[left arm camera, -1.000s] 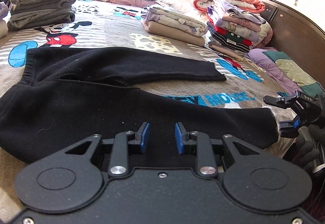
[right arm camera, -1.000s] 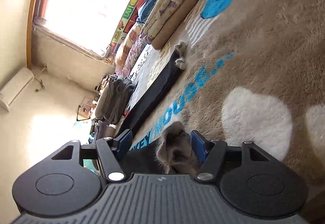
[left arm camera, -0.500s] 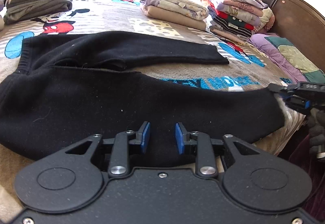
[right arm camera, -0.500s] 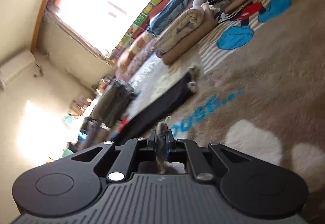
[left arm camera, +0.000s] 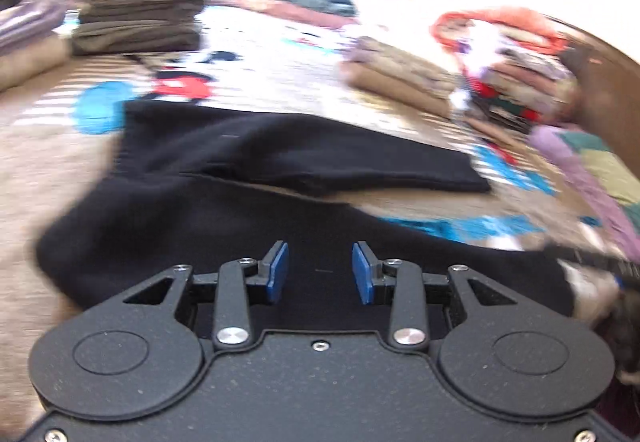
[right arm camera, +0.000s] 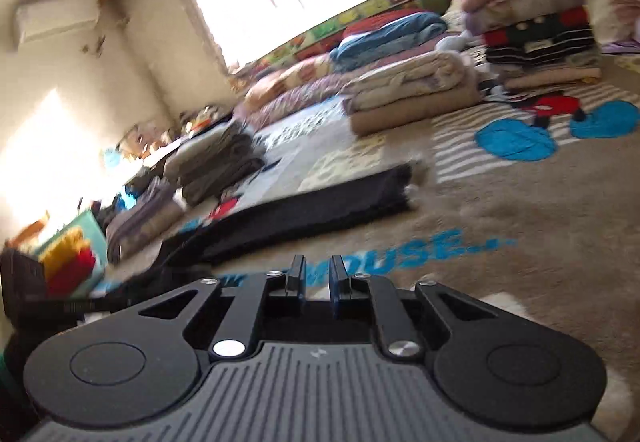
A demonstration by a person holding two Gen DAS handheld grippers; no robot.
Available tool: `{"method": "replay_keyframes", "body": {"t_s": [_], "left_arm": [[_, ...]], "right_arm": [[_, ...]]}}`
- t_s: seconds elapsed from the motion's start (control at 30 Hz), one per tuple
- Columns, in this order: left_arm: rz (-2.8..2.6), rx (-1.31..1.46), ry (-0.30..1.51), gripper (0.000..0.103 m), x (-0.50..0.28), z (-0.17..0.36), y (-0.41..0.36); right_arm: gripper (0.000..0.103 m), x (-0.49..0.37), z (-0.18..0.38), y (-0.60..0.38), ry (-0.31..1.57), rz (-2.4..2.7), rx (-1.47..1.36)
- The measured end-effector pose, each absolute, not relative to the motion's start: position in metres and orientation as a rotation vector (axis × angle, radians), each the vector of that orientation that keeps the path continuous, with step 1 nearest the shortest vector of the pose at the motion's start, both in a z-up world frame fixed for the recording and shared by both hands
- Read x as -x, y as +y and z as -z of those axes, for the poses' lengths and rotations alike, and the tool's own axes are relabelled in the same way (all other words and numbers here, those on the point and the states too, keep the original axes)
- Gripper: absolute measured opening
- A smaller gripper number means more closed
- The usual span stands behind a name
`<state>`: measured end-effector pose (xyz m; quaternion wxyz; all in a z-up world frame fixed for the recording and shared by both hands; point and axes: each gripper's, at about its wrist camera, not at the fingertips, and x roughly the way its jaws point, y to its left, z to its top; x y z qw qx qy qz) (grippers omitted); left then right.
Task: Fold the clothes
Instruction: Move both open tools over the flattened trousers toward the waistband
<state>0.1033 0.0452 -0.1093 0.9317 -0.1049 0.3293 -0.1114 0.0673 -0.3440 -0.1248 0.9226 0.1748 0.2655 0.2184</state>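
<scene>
Our left fingers (left arm camera: pixel 278 269) stand apart over the near body of the black sweater (left arm camera: pixel 240 226). They have just been opening, and no cloth is pinched between them. Our right fingers (right arm camera: pixel 297 276) have also just been opening and show only a narrow gap. We see the blanket (right arm camera: pixel 520 274) through it and no cloth in it. From the left view they hover, blurred, just beside the end of the near sleeve, off to the right.

The sweater lies flat on the bed ahead of both pairs of fingers, with its far sleeve (right arm camera: pixel 320 201) stretched out beyond the near one. We judge it a soft, limp knit of moderate weight. It will sag and drag on the fleecy blanket rather than slide, and it is not fragile. A pinch at a cuff, hem or shoulder seam, where the knit is doubled, should hold best, and two holds will keep an edge straight.

Just past our right fingers, blue letters on the blanket read "MOUSE..." (right arm camera: pixel 420 250). Farther off stand stacks of folded clothes (left arm camera: pixel 136 17), and we can read no labels on them.
</scene>
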Motion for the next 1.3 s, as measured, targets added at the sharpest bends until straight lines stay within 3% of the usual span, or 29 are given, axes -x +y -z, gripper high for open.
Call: {"method": "replay_keyframes", "body": {"t_s": [0.1, 0.23, 0.5, 0.63, 0.73, 0.87, 1.07, 1.17, 1.3], "left_arm": [[0.118, 0.325, 0.632, 0.034, -0.1, 0.104, 0.086], [0.015, 0.441, 0.56, 0.034, -0.092, 0.097, 0.132], [0.175, 0.252, 0.585, 0.034, -0.088, 0.099, 0.091], [0.127, 0.196, 0.734, 0.035, -0.103, 0.119, 0.089], [0.145, 0.278, 0.707, 0.035, -0.097, 0.111, 0.106], [0.11, 0.334, 0.601, 0.035, -0.089, 0.098, 0.128], [0.099, 0.318, 0.599, 0.036, -0.133, 0.079, 0.157], [0.159, 0.302, 0.633, 0.042, -0.165, 0.077, 0.165], [0.206, 0.292, 0.703, 0.042, -0.21, 0.088, 0.168]], "right_arm": [[0.02, -0.078, 0.141, -0.326, 0.681, -0.361, -0.259], [0.026, -0.071, 0.132, -0.321, 0.638, -0.319, -0.209], [0.028, -0.075, 0.114, -0.223, 0.502, -0.56, 0.046], [0.027, -0.091, 0.11, -0.175, 0.493, -0.633, 0.132], [0.036, -0.117, 0.12, -0.16, 0.651, -0.6, 0.152], [0.036, -0.115, 0.119, -0.173, 0.675, -0.609, 0.106], [0.038, -0.129, 0.107, -0.223, 0.642, -0.539, -0.029], [0.038, -0.15, 0.107, -0.253, 0.639, -0.465, -0.098], [0.05, -0.179, 0.111, -0.276, 0.656, -0.394, -0.117]]}}
